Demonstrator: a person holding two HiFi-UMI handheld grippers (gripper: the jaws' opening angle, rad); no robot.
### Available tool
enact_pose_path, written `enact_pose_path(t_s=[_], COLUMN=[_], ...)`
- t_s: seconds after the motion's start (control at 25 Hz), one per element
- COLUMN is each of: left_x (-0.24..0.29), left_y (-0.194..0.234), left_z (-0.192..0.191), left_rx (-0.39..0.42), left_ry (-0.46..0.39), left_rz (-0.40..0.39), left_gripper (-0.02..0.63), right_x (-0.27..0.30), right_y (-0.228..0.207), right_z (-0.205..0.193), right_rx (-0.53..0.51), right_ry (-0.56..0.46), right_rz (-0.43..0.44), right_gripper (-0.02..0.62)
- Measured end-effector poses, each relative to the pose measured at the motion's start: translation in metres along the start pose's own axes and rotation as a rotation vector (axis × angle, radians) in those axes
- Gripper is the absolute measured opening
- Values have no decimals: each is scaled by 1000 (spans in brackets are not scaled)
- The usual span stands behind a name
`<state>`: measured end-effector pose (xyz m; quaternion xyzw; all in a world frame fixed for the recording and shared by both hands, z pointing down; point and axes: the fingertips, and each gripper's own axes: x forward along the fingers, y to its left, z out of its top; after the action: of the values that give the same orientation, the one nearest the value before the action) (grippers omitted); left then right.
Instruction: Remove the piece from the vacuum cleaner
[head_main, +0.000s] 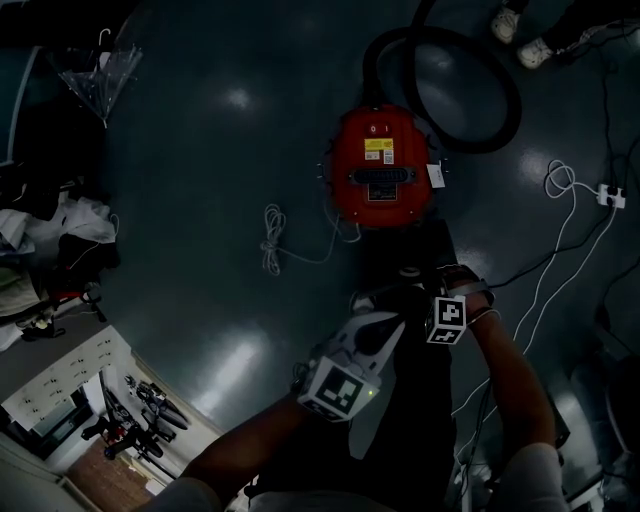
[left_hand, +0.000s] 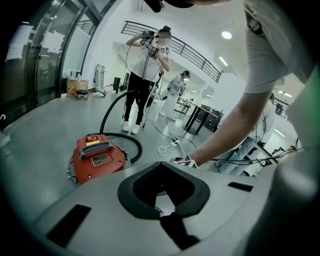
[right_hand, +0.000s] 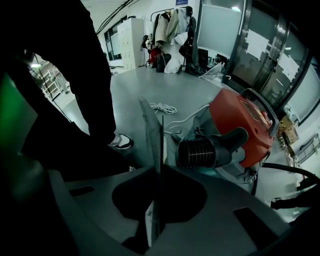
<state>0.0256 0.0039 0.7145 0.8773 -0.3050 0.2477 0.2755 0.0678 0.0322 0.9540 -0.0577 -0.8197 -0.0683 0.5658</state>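
Observation:
The red vacuum cleaner (head_main: 380, 170) (left_hand: 97, 157) (right_hand: 245, 125) stands on the dark floor, its black hose (head_main: 480, 100) looped behind it. A black ribbed tube piece (right_hand: 207, 150) sticks out of its near side. In the right gripper view, my right gripper (right_hand: 154, 112) has its two thin jaws pressed flat together just left of that piece, with nothing showing between them. In the head view the right gripper (head_main: 405, 285) is close to the vacuum's near edge, and the left gripper (head_main: 365, 325) is beside it, lower left. The left gripper's jaws do not show in its own view.
A coiled white cord (head_main: 272, 240) (right_hand: 162, 107) lies left of the vacuum. White cables and a power strip (head_main: 610, 195) lie at the right. Two people (left_hand: 147, 65) stand beyond the hose. My own black-trousered leg and shoe (right_hand: 120, 141) are close at the left.

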Motion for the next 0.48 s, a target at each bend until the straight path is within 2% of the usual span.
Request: enact_pose_path(t_s=[0.24,0.48], left_x=[-28,-99], left_y=[-16,-58], left_z=[8,46], left_rx=[19,35], left_ry=[-14,-49], left_rz=[-8,-25], left_gripper=[6,6], right_x=[-45,-153], right_y=[8,23], right_z=[18,73], right_rx=[132,248], right_ry=[-25,-66], right_rz=[-30,-92], right_gripper=[34,34])
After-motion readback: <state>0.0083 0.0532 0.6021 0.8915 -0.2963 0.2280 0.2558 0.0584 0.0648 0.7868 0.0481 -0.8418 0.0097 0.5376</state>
